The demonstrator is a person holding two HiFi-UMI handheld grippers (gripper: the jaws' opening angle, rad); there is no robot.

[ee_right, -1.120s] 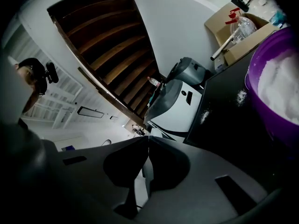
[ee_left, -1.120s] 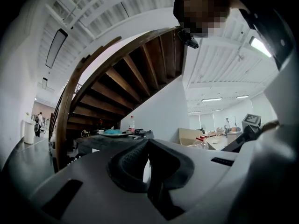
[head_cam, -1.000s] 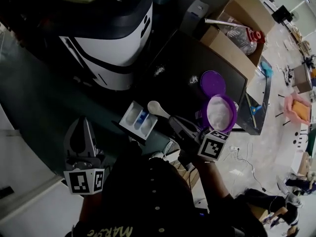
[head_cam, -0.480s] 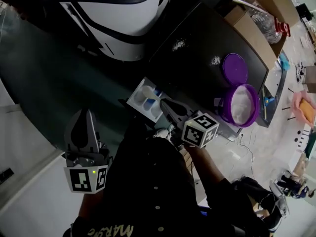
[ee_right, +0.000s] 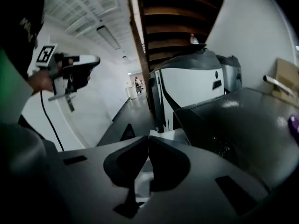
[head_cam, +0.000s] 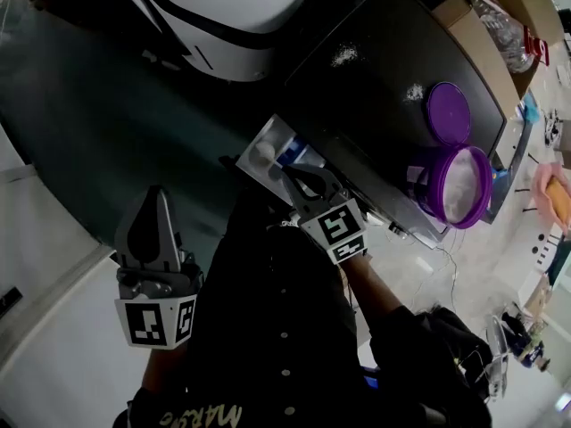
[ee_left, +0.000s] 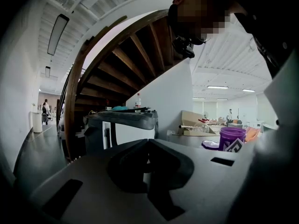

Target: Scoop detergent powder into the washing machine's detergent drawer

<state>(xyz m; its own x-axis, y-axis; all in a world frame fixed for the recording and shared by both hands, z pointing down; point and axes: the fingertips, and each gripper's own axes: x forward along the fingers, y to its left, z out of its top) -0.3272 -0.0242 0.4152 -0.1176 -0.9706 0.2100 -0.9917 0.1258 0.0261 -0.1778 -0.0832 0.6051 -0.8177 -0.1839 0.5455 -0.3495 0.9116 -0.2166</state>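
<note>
Grippers first: found right gripper (head_cam: 291,171) closed down to almost nothing on the thin handle of the white plastic scoop (head_cam: 261,156). Found left gripper (ee_left: 148,143) with jaws touching and nothing between them, held off to the left, well apart from the work.

Read scoop's long axis as running from the right gripper's tips up-left in head view, bowl end leading, pointed toward the white-and-black washing machine (head_cam: 241,7). Located bowl over the left compartment of the white plastic detergent drawer (head_cam: 272,132). Couldn't tell whether bowl touched it or how far tipped. Saw drawer just beside the near corner of the black tabletop (head_cam: 375,123).

Counted:
- two grippers, one scoop, one drawer
- one round purple plastic tub (head_cam: 426,185), open, white powder inside, at the tabletop's edge
- one round purple lid (head_cam: 448,112), flat on the tabletop just beside the tub
- two small patches of loose white powder on the tabletop: lid-side spill (head_cam: 413,92) near the lid, machine-side spill (head_cam: 343,55) farther toward the machine
</note>
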